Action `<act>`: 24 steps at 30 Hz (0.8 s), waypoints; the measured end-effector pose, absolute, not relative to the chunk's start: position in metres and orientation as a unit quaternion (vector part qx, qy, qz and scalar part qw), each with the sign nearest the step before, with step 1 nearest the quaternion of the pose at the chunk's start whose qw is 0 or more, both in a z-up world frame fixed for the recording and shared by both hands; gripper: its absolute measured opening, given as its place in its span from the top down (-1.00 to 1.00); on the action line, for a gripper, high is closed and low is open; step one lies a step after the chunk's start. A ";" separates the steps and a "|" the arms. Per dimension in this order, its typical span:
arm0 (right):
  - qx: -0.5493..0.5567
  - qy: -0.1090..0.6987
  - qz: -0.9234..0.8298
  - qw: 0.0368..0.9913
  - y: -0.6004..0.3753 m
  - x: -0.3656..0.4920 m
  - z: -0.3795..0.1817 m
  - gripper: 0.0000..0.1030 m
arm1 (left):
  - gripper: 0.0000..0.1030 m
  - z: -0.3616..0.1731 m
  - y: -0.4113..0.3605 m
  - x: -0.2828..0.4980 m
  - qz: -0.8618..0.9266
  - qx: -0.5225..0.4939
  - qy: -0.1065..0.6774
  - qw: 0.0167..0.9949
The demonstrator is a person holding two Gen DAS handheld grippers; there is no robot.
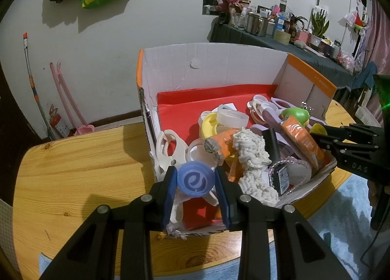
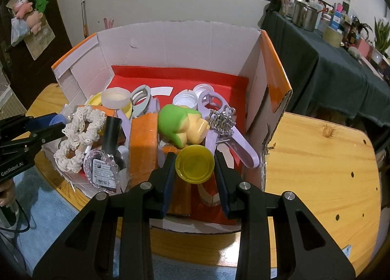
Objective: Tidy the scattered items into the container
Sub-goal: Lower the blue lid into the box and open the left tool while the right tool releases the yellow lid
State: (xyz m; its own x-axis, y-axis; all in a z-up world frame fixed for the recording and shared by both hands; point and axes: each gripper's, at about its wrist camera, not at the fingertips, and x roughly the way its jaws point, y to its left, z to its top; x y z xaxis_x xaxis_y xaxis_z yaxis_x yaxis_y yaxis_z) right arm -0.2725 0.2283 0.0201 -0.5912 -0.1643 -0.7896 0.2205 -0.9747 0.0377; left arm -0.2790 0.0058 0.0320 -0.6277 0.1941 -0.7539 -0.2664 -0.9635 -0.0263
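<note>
The left gripper (image 1: 196, 181) pinches a blue bottle cap (image 1: 195, 178) between its two pads, above the near corner of the cardboard box (image 1: 219, 60). The right gripper (image 2: 195, 165) pinches a yellow cap (image 2: 195, 166) in the same way, over the near edge of the box.

The lower part of each cap is covered by the pads, and the near wall of the box is hidden behind the black fingers.

From the right wrist view, the box has a red lining (image 2: 180, 77). At 12 o'clock from the yellow cap lies a green and yellow toy (image 2: 181, 125). At 9 o'clock stand an orange packet (image 2: 142, 144) and a dark nail polish bottle (image 2: 109, 148), with a white crochet piece (image 2: 78, 133) further left. At 1 o'clock a silver trinket (image 2: 223, 120) lies on a lilac plastic opener (image 2: 243, 150); its shape is hard to read. White caps (image 2: 185, 99) lie at the back. The box stands on a wooden table (image 2: 316, 158).
</note>
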 end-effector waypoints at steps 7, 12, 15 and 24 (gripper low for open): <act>0.439 0.032 -0.892 0.105 0.229 -0.273 0.020 0.28 | 0.33 0.034 0.009 -0.277 0.902 -0.410 0.045 0.129; 0.434 0.026 -0.895 0.102 0.233 -0.273 0.022 0.11 | 0.33 0.035 0.010 -0.277 0.901 -0.410 0.045 0.131; 0.433 0.027 -0.895 0.102 0.232 -0.273 0.023 0.11 | 0.32 0.035 0.010 -0.277 0.901 -0.410 0.045 0.132; 0.429 0.029 -0.897 0.102 0.231 -0.272 0.026 0.05 | 0.28 0.036 0.010 -0.276 0.901 -0.409 0.043 0.135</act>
State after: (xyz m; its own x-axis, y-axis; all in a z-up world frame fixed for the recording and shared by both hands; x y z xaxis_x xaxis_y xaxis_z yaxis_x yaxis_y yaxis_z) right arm -0.2717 0.2312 0.0257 -0.6103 -0.1585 -0.7761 0.2087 -0.9773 0.0355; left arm -0.2757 0.0105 0.0364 -0.6284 0.2075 -0.7497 -0.2779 -0.9601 -0.0328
